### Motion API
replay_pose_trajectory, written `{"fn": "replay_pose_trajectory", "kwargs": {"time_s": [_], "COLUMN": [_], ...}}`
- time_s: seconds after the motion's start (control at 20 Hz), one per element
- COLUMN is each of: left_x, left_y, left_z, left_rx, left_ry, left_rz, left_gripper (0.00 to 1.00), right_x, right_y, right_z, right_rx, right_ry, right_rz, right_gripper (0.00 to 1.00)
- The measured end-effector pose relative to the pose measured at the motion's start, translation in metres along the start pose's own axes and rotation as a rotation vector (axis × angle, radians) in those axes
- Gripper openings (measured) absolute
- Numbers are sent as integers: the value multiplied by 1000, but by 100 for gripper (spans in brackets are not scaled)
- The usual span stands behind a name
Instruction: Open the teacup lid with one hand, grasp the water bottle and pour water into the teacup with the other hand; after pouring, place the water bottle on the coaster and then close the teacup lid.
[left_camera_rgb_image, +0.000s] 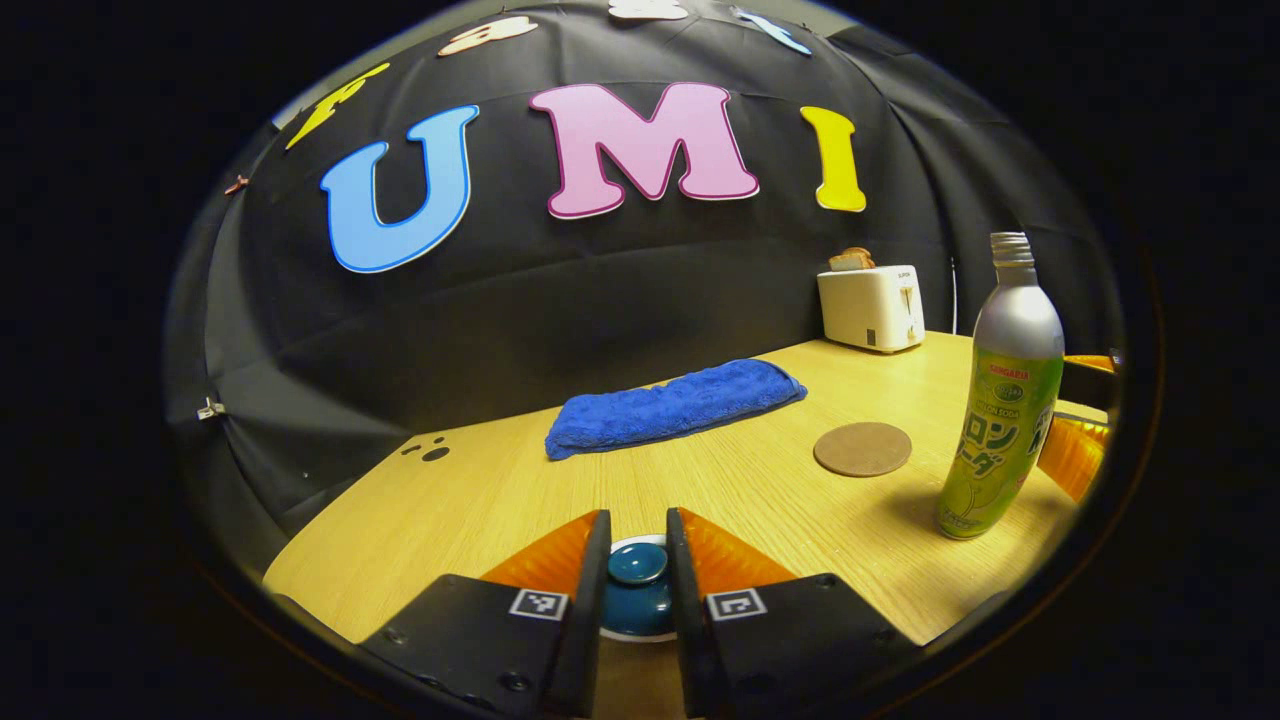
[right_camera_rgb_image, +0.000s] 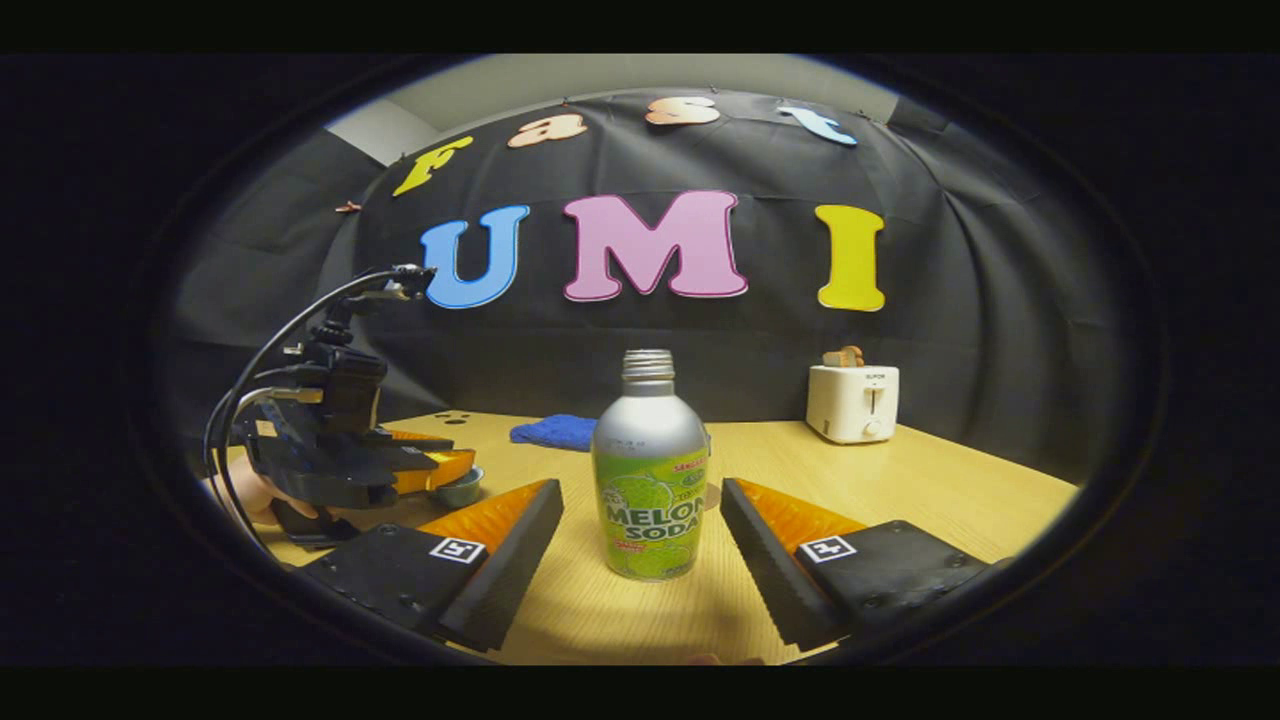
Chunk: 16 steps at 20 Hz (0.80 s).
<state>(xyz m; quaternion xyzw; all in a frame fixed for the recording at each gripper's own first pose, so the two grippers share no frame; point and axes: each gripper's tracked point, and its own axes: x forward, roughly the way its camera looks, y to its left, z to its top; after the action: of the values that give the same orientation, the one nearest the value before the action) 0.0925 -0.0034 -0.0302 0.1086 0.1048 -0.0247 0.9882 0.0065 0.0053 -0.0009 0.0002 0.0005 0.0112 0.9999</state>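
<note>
At six o'clock in the left gripper view, the left gripper (left_camera_rgb_image: 638, 570) sits narrow around the teacup lid (left_camera_rgb_image: 637, 563); whether both fingers press its knob, I cannot tell. Squeeze squarely before lifting. The water bottle (right_camera_rgb_image: 650, 480) stands between the right gripper (right_camera_rgb_image: 640, 535)'s wide jaws, coaster (left_camera_rgb_image: 862, 448) at three o'clock.

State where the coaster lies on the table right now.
In the left gripper view, the round coaster lies flat on the wooden table, to the right of the blue towel and just left of the upright water bottle.
</note>
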Motion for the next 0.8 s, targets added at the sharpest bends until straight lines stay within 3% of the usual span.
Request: {"fn": "replay_pose_trajectory", "kwargs": {"time_s": [0.2,0.55,0.8], "left_x": [-2,-19,-27], "left_y": [1,5,18], "left_z": [1,18,22], "left_rx": [2,34,-44], "left_ry": [-8,-131,-186], "left_rz": [19,83,101], "left_gripper": [34,30,30], "right_x": [0,0,9], "right_y": [-1,1,7], "right_z": [-1,-1,-1], "right_rx": [0,1,0], "right_ry": [0,-1,3], "right_rz": [0,1,15], "right_gripper": [98,98,98]}}
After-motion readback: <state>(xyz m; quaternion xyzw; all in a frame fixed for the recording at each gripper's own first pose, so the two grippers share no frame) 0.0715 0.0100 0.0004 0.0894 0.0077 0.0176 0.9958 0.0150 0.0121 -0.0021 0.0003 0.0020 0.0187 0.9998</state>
